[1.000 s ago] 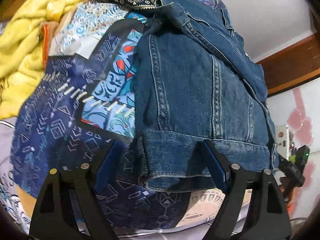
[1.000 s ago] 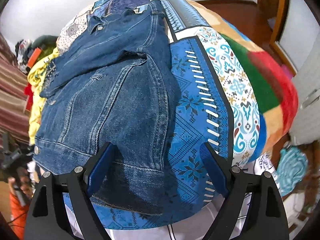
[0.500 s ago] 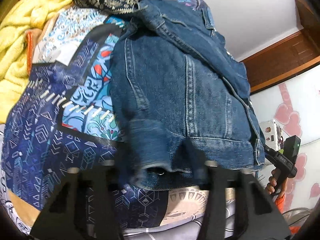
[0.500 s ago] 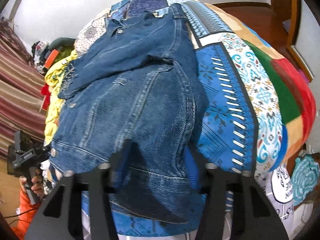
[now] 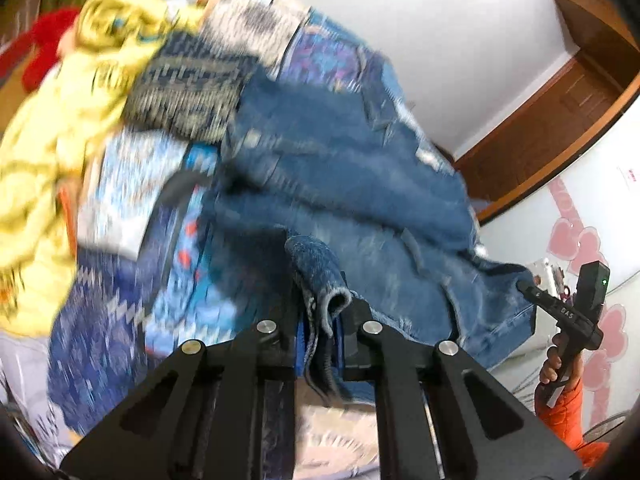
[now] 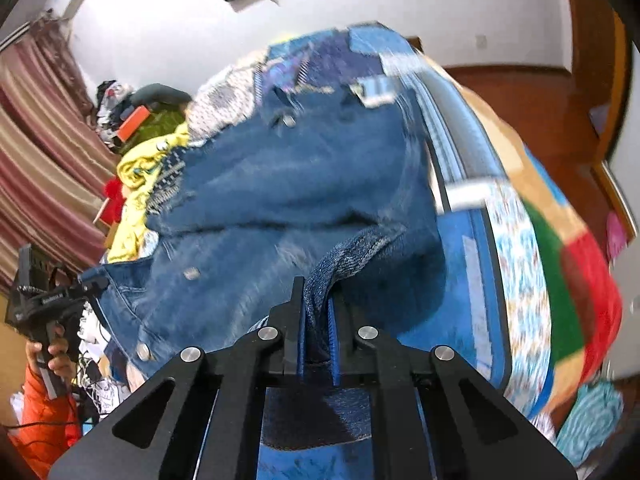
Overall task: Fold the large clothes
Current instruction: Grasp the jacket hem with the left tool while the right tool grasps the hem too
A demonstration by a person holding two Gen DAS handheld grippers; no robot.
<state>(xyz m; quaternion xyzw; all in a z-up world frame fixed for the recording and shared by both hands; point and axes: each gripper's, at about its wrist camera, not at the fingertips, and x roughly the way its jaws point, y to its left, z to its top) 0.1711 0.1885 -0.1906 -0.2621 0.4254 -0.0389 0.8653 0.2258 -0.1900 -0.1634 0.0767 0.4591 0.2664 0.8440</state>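
Note:
A blue denim jacket (image 5: 360,200) lies on a patchwork bedspread (image 5: 132,280). My left gripper (image 5: 320,320) is shut on the jacket's bottom hem at its left corner, and a fold of denim bulges up between the jaws. My right gripper (image 6: 318,320) is shut on the hem at the jacket's (image 6: 280,208) right corner and lifts it off the bedspread (image 6: 520,260). The right gripper also shows far right in the left wrist view (image 5: 524,282), and the left gripper far left in the right wrist view (image 6: 94,282). Both views are blurred by motion.
A yellow garment (image 5: 52,128) and a dark patterned one (image 5: 188,84) are piled at the bed's far left. Striped curtains (image 6: 36,152) hang beyond. Wooden floor (image 6: 540,112) and a door frame (image 5: 560,112) lie past the bed. A teal cloth (image 6: 592,420) lies on the floor.
Both grippers went from open around the hem to shut on it. They have raised the hem off the bed and both views have tilted up toward the far end.

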